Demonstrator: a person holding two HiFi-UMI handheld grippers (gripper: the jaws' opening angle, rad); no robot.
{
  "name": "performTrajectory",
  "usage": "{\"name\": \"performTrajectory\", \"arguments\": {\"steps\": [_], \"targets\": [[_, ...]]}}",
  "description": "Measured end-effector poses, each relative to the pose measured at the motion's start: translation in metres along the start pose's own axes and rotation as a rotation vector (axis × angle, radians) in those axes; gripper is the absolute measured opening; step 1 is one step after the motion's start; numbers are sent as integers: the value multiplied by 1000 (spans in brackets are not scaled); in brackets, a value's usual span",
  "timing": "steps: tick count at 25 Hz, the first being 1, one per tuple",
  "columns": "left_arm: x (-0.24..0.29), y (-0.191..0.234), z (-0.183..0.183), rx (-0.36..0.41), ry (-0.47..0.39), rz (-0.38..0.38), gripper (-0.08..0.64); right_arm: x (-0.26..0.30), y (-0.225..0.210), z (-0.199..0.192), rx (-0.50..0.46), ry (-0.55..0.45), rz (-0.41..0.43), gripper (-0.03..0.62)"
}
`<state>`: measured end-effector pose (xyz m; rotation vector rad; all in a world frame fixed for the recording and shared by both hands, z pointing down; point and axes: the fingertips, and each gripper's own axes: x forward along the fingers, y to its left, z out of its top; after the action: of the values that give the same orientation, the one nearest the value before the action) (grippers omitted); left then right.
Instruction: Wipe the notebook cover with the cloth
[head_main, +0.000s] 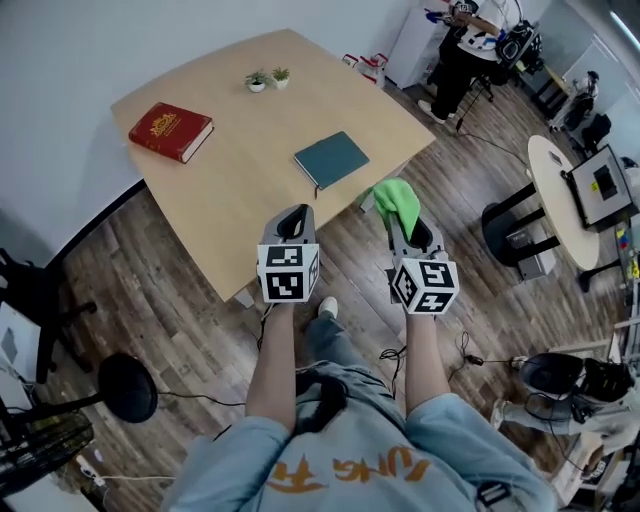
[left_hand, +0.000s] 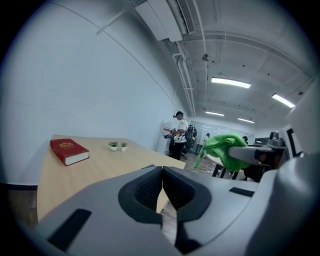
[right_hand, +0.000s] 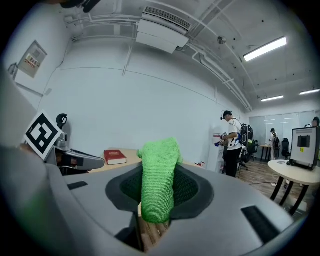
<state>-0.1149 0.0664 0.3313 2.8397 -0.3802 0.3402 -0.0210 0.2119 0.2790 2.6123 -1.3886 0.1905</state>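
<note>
A dark teal notebook (head_main: 332, 159) lies flat near the front right edge of the wooden table (head_main: 230, 180). My right gripper (head_main: 401, 222) is shut on a green cloth (head_main: 395, 199), held off the table's front edge over the floor; the cloth (right_hand: 158, 180) stands up between the jaws. My left gripper (head_main: 296, 222) is shut and empty, its pads (left_hand: 150, 189) pressed together, hovering at the table's near edge. Both grippers are short of the notebook.
A red hardcover book (head_main: 170, 131) lies at the table's left side, and two small potted plants (head_main: 268, 79) stand at the far edge. A person (head_main: 462, 50) stands at the back right. A round table (head_main: 565, 195) and office gear fill the right.
</note>
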Motion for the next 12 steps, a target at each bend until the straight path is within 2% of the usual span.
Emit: {"name": "performTrajectory", "arguments": {"steps": [4, 8, 12], "targets": [[38, 13, -13, -43, 31, 35, 20, 42, -14, -11, -3, 34, 34, 107], [86, 18, -33, -89, 78, 70, 20, 78, -32, -40, -7, 102, 61, 107], [133, 11, -43, -96, 112, 80, 20, 114, -71, -58, 17, 139, 63, 107]]}}
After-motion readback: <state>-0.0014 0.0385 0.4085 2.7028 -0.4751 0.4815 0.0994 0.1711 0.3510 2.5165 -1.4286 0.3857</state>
